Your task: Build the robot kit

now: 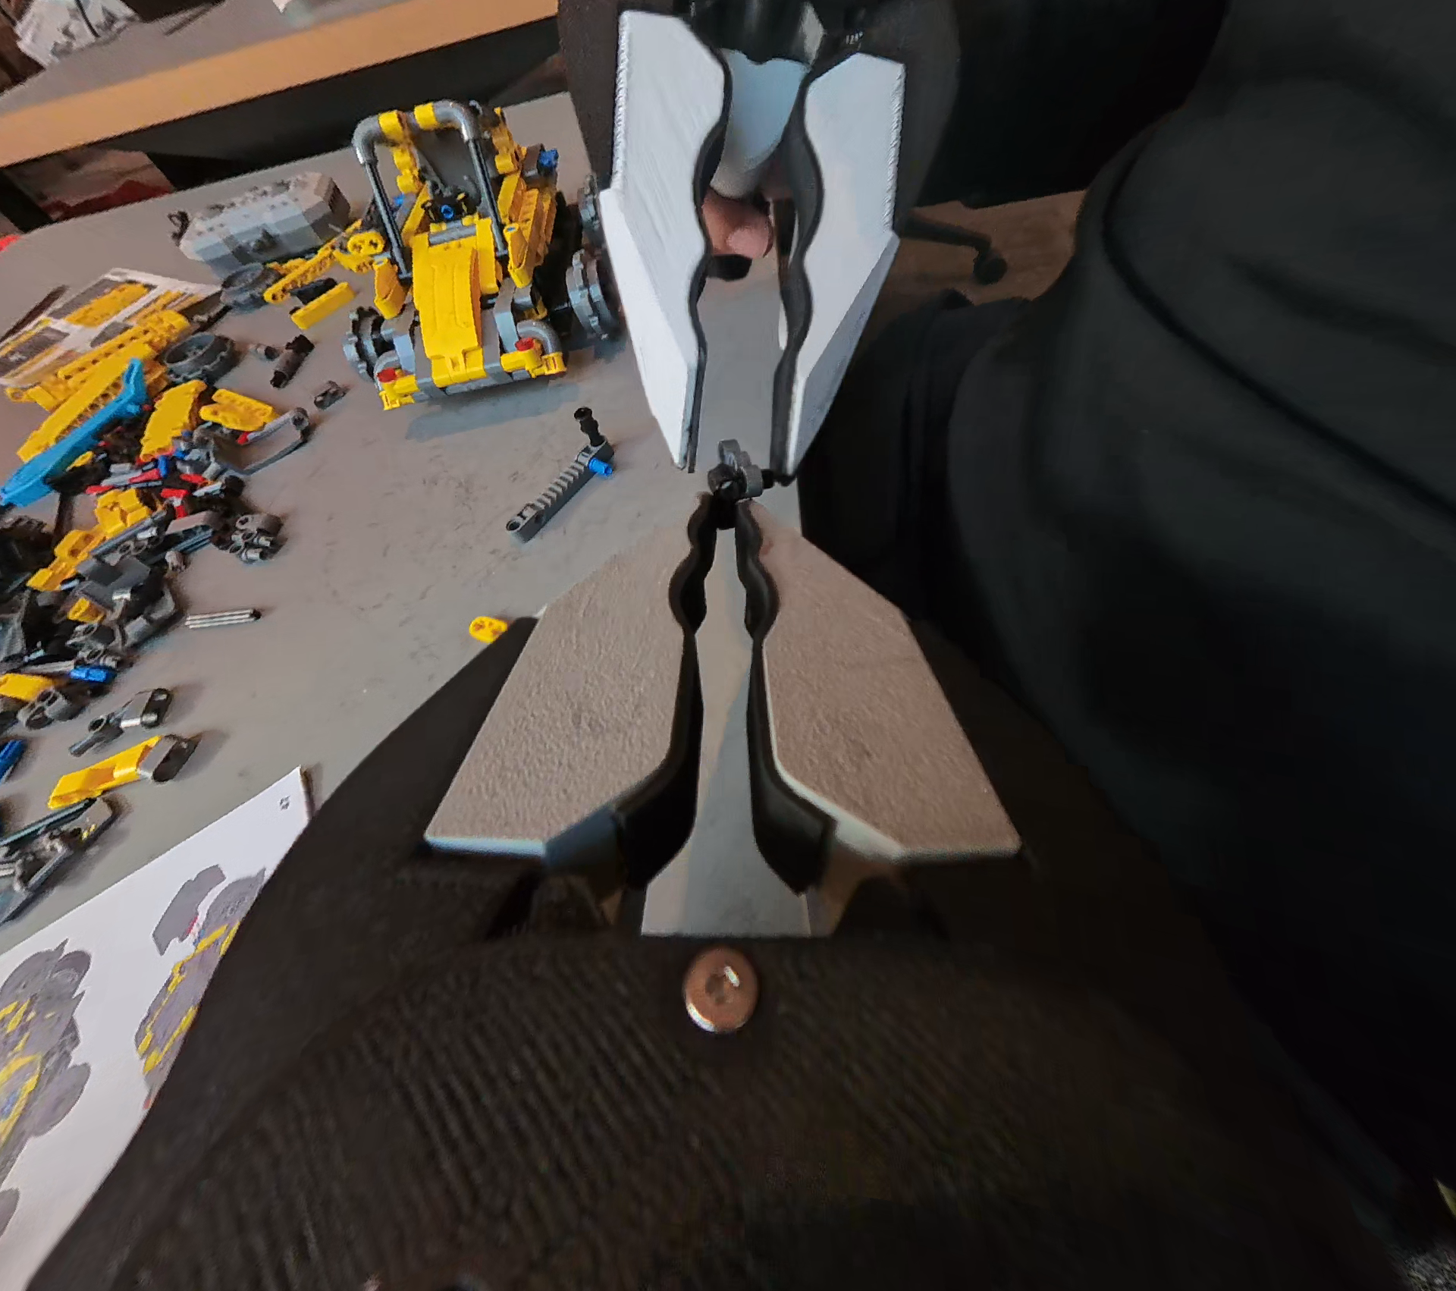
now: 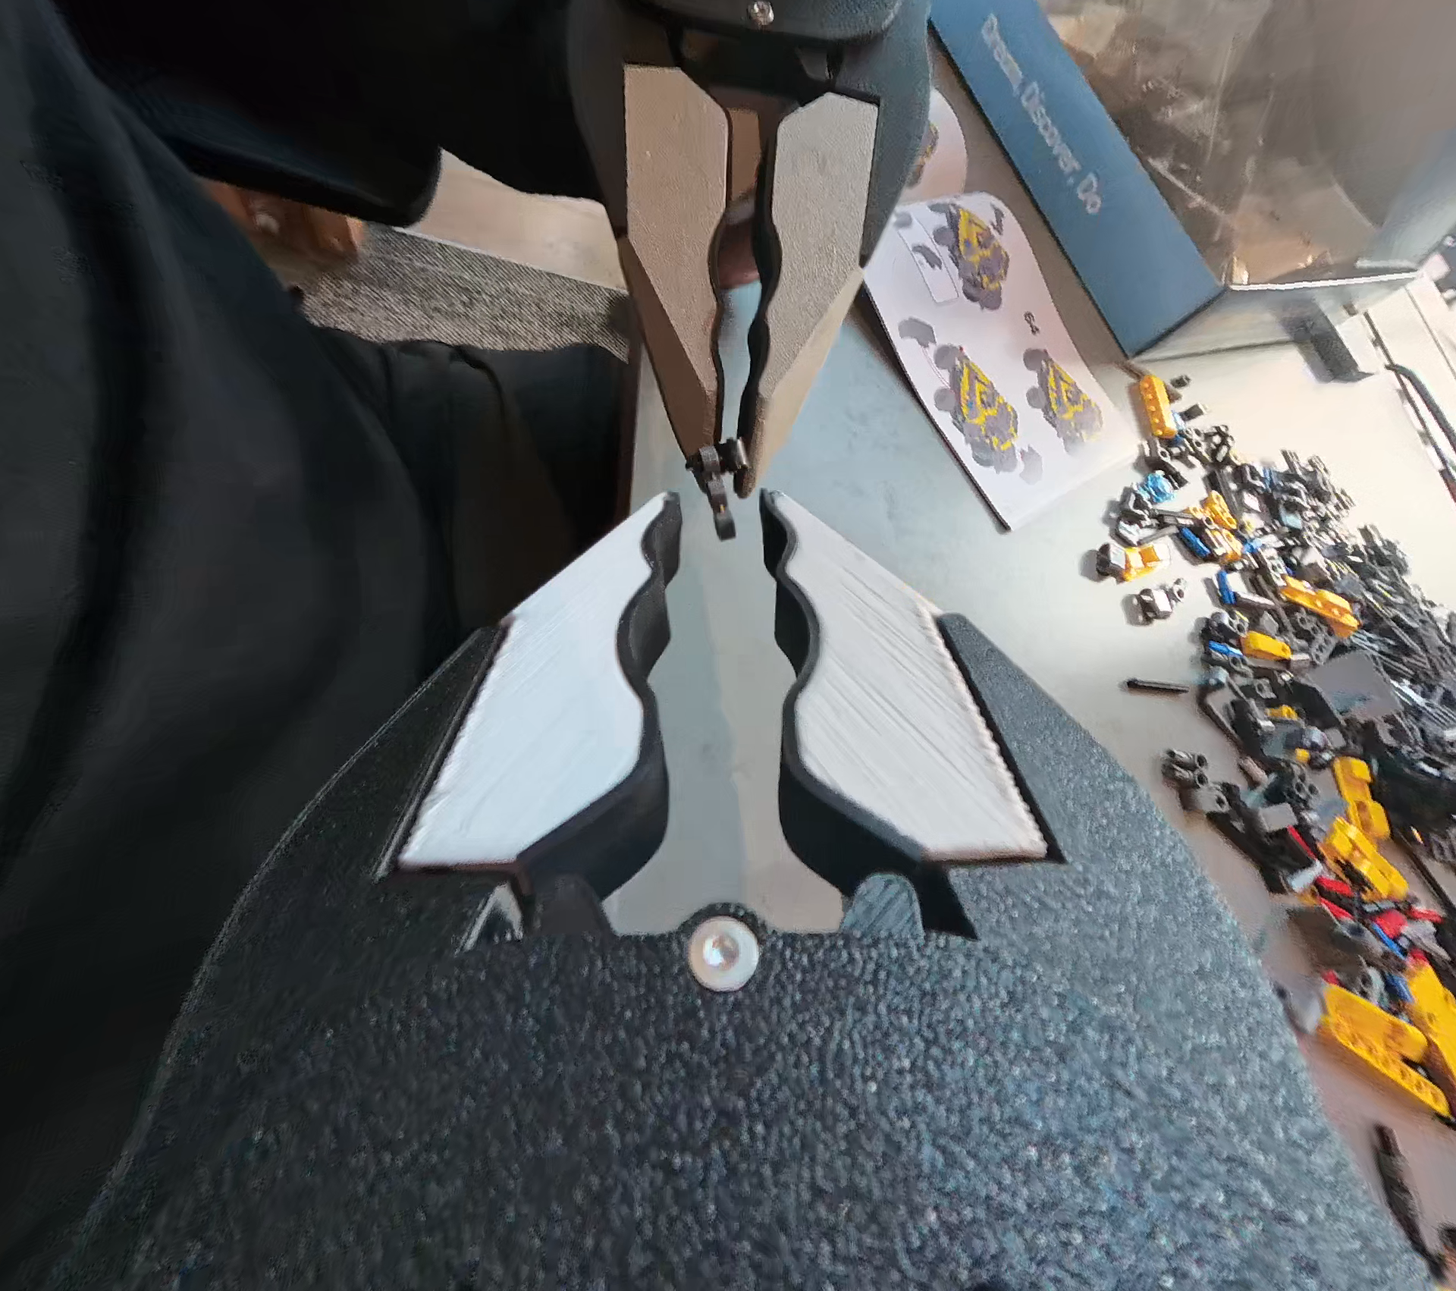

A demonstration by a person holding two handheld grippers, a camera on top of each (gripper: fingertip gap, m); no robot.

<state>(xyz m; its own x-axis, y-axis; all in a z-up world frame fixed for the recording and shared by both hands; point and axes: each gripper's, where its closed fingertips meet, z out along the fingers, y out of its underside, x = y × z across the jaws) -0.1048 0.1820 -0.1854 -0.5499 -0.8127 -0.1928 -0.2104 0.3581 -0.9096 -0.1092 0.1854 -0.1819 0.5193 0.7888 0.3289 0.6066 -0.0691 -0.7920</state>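
The grey table [image 1: 410, 544] carries a half-built yellow brick vehicle [image 1: 465, 276], a heap of loose yellow and black pieces [image 2: 1308, 725] and an instruction sheet [image 2: 993, 355] beside a blue box [image 2: 1071, 150]. Above the table's edge the two grippers meet tip to tip. The left gripper [image 1: 726, 519] is clamped on a small black connector assembly [image 1: 733, 474]; the right gripper [image 2: 721, 504] has its fingers apart around that piece's end, its tips just beside it.
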